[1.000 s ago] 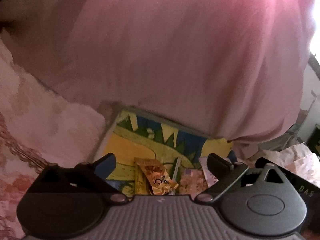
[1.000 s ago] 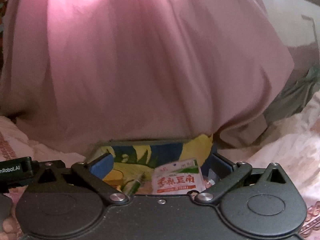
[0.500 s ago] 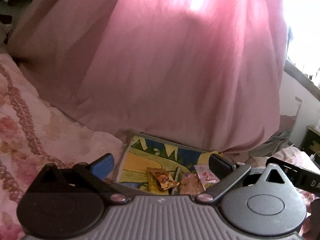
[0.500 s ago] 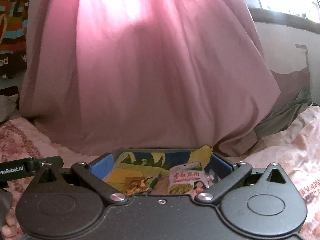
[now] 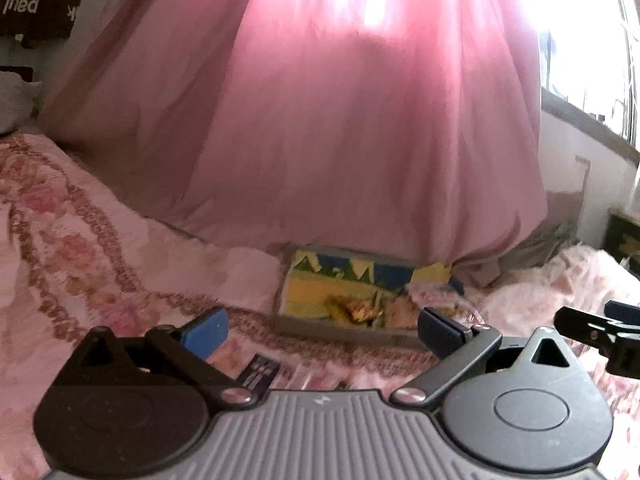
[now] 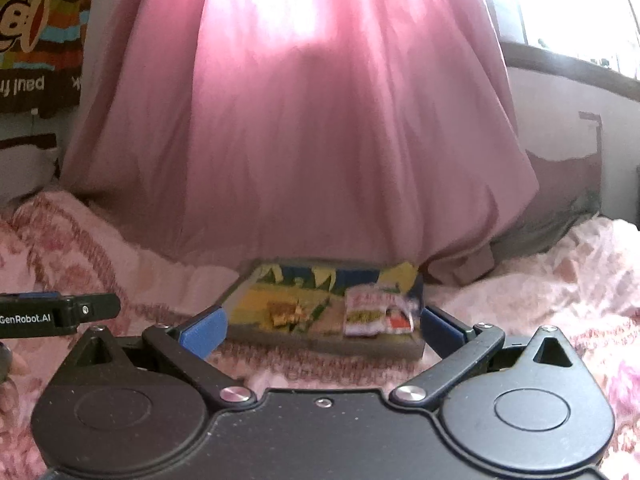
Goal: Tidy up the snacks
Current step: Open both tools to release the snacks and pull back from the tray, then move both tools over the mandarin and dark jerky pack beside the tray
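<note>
A shallow box with a yellow, green and blue cartoon print (image 5: 308, 292) (image 6: 256, 292) lies on the bed under the pink curtain. In it lie a golden snack packet (image 5: 354, 308) (image 6: 286, 312), a thin green stick (image 6: 320, 308) and a white and red packet (image 6: 378, 312). My left gripper (image 5: 322, 330) is open and empty, held back from the box's near edge. My right gripper (image 6: 322, 330) is open and empty, also short of the box. A dark-labelled packet (image 5: 260, 372) lies on the bed just below my left gripper.
A pink curtain (image 5: 360, 120) hangs behind the box. The pink floral bedspread (image 5: 80, 260) spreads to both sides. A bright window (image 6: 580, 12) and sill are at the right. A grey cloth (image 6: 560, 228) lies right of the curtain. The other gripper's tip (image 6: 60, 314) shows at the left.
Both grippers have pulled back and up from the box. The box now looks smaller and farther off, and more of the bed and curtain shows.
</note>
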{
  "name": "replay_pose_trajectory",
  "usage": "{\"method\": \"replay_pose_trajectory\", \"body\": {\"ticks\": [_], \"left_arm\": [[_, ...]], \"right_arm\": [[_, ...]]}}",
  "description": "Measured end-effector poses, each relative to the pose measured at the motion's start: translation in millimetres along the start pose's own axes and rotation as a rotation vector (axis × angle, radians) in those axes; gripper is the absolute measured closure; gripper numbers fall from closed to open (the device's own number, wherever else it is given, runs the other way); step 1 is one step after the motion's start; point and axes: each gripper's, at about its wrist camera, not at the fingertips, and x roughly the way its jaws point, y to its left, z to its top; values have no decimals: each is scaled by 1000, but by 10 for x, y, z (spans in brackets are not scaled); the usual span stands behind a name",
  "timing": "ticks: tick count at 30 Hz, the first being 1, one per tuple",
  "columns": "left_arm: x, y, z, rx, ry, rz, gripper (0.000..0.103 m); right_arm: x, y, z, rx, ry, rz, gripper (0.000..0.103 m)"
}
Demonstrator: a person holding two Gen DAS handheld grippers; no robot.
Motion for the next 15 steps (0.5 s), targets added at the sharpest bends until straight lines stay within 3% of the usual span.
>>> {"method": "replay_pose_trajectory", "body": {"ticks": [15], "left_arm": [[-137,148,-528,64,152,92,0]], "right_arm": [[-138,368,-485,-56,163,21,1]]}}
